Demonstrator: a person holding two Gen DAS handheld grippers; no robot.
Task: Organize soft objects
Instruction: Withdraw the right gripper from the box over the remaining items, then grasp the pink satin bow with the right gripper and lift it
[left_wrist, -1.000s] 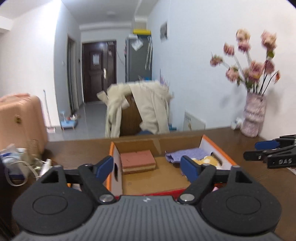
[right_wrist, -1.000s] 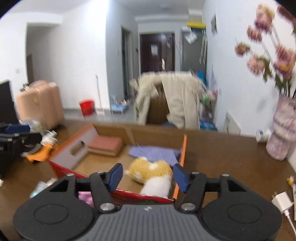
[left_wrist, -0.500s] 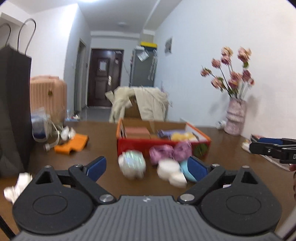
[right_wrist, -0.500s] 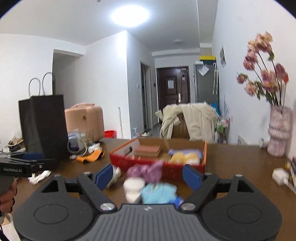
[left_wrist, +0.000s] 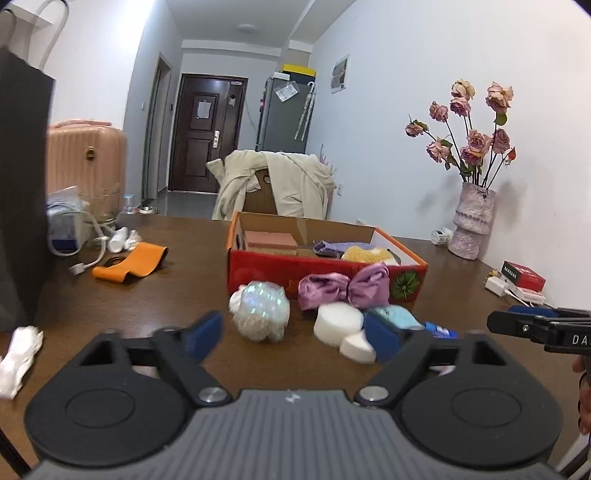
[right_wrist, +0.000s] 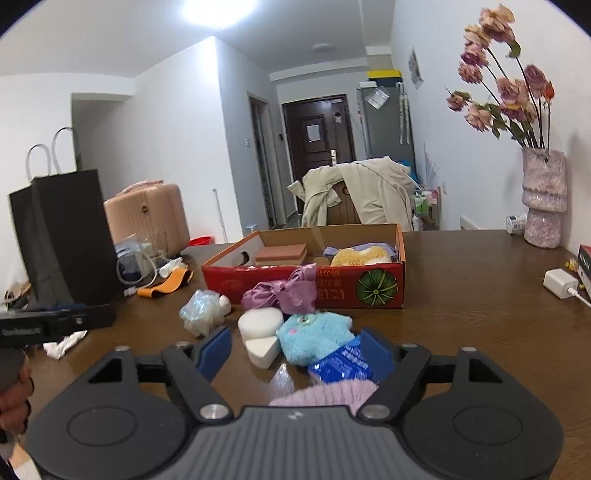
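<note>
Both jaws closing on nothing: left hand-held gripper (left_wrist: 293, 334) faces the iridescent pouf (left_wrist: 260, 308), right hand-held gripper (right_wrist: 295, 349) the blue plush (right_wrist: 314, 332), both on tabletop (right_wrist: 461, 314) before red box (right_wrist: 332, 286); centre pads, squeeze lightly.

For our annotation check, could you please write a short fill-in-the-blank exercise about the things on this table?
1. The box holding the yellow plush has a ____ printed on its red front.
2. The plush toy lying in front of the box is ____ in colour.
3. The flowers stand in a ____ at the table's far right corner.

Missing words: watermelon; blue; vase
</note>
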